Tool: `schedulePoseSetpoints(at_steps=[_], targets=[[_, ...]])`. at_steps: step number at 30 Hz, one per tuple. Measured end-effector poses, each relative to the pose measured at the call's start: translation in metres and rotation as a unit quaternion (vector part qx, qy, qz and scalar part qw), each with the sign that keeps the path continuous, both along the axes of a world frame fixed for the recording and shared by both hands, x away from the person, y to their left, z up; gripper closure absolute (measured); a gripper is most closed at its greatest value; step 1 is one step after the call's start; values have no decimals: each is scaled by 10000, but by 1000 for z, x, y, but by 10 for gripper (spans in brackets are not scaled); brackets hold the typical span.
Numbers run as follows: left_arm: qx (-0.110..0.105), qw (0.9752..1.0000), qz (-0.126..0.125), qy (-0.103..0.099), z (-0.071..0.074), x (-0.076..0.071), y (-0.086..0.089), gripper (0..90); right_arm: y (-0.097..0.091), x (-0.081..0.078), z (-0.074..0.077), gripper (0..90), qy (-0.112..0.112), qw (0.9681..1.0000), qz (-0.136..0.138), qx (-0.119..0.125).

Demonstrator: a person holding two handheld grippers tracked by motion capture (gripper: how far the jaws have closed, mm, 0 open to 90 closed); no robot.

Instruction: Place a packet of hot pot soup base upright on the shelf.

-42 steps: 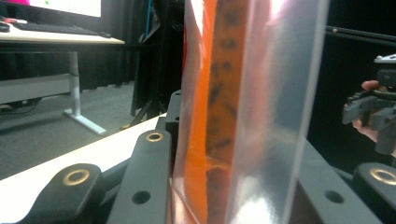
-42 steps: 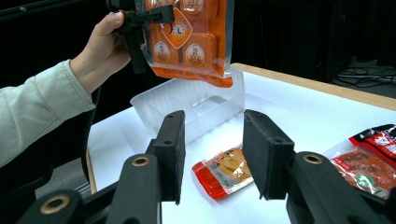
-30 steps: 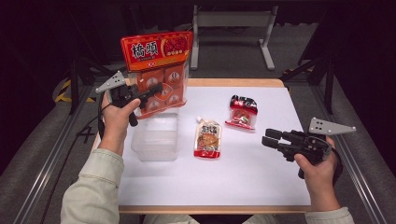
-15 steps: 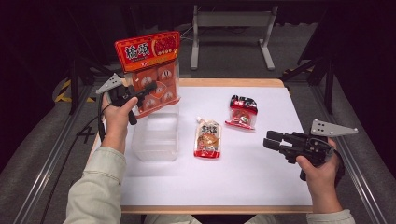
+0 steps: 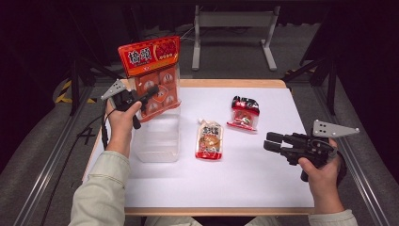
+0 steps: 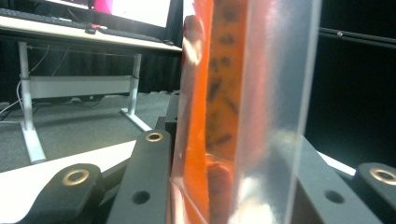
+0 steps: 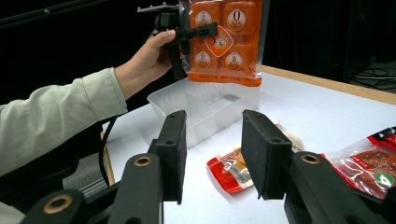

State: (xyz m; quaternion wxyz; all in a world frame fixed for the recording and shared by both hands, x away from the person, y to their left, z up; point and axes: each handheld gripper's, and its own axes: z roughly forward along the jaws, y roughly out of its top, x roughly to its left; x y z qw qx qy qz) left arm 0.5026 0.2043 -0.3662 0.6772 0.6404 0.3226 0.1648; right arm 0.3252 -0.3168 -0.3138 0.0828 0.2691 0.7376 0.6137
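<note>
- Orange snack pack (image 5: pixel 151 73): held upright in the air at the table's left, its lower edge just above the clear plastic bin (image 5: pixel 159 136). Left gripper (image 5: pixel 149 92) has its jaws clamped on the pack's left side; the left gripper view shows the film (image 6: pixel 210 116) pinched between them.
- Step in hand, as I read it: lowering the pack into the bin. Next move calls for bringing it straight down so the bottom edge clears the bin's rim, then releasing once it rests inside.
- Centre: a red-and-white sauce pouch (image 5: pixel 209 140) lies flat just right of the bin; a red-and-black packet (image 5: pixel 243 113) lies farther right, apart from it.
- Right gripper (image 5: pixel 269 141): hovers low over the table's right side, jaws partly open, nothing between them.
- Against the earlier frames: the pack sits lower, nearer the bin; the right gripper, pouch and packet are unchanged.
</note>
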Motion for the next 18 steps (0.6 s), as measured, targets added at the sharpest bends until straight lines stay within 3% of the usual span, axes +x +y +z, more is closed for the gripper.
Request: schedulePoseSetpoints(at_steps=[3, 10, 14, 16, 18], targets=[[141, 9999, 3, -33, 0, 0, -3, 708, 1, 1, 0, 609, 10, 9999, 125, 99], [182, 9998, 67, -16, 0, 2, -3, 708, 2, 1, 0, 608, -8, 9998, 186, 88], [324, 9993, 42, 194, 1, 2, -1, 708, 2, 1, -1, 607, 1, 9998, 199, 87], [606, 9977, 37, 304, 2, 2, -1, 707, 3, 1, -2, 607, -1, 9998, 210, 74], [675, 9971, 37, 339, 3, 2, -1, 707, 4, 1, -2, 607, -11, 9997, 226, 62]])
